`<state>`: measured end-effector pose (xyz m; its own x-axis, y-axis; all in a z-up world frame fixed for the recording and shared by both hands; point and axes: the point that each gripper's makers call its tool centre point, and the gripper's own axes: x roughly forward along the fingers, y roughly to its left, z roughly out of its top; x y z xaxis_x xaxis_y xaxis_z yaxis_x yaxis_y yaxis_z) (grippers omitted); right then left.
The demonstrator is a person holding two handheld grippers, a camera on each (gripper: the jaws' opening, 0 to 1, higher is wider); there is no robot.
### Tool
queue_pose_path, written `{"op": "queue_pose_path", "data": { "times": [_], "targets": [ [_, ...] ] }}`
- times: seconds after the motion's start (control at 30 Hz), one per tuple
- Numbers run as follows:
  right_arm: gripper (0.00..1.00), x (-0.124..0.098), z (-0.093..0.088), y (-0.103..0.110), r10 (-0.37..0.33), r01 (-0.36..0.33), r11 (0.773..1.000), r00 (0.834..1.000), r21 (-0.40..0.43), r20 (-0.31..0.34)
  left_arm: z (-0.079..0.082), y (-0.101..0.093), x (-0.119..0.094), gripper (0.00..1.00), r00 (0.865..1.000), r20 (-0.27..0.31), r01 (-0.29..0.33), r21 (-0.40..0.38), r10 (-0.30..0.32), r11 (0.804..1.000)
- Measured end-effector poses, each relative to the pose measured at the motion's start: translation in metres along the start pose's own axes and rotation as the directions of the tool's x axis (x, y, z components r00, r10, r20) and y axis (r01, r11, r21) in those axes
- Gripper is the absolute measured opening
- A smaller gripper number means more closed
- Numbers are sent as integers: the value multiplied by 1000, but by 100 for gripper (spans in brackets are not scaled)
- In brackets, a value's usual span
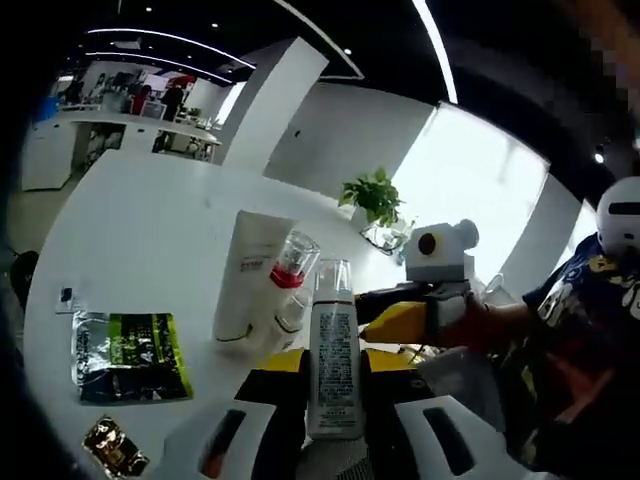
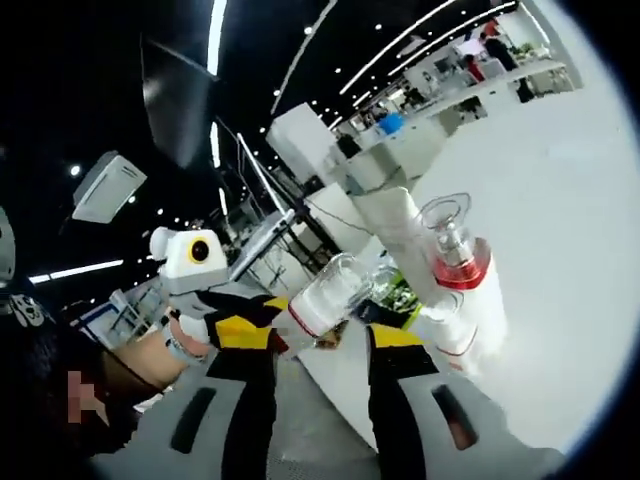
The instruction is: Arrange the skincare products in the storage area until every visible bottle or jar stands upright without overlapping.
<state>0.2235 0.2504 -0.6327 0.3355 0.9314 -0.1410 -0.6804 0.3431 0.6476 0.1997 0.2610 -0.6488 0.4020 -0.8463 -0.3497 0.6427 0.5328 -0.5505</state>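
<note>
While the left tongs clamp a white pump bottle with a clear cap, it stands upright between their jaws over the near edge of the white table. Just beyond stand a white tube and a red-collared bottle. A green sachet lies flat nearby. In the right gripper view, the right tongs stand apart, flanking the bottle's cap.

Both views look close, from opposite sides, at the red-collared bottle on the white table.
</note>
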Motion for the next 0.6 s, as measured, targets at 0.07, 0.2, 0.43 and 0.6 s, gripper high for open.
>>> {"op": "queue_pose_path", "data": {
  "times": [0.07, 0.2, 0.43, 0.6],
  "targets": [
    [28, -2, 4, 3, 3, -3, 1000, 1000, -2, 23, -1, -7, 1, 20, 999, -5, 39, -2, -39, 999],
    [26, -3, 14, 10, 35, -33, 999, 997, -27, 69, 5, -13, -1, 20, 996, 35, 78, -19, -78, 997],
    [24, -8, 25, 18, 95, -98, 995, 988, 23, 119, 12, -22, -4, 20, 986, 75, 153, -56, -148, 987],
    [22, -11, 31, 27, 145, -150, 988, 979, 25, 146, 9, -33, -1, 20, 977, 64, 207, -63, -203, 976]
  ]
}}
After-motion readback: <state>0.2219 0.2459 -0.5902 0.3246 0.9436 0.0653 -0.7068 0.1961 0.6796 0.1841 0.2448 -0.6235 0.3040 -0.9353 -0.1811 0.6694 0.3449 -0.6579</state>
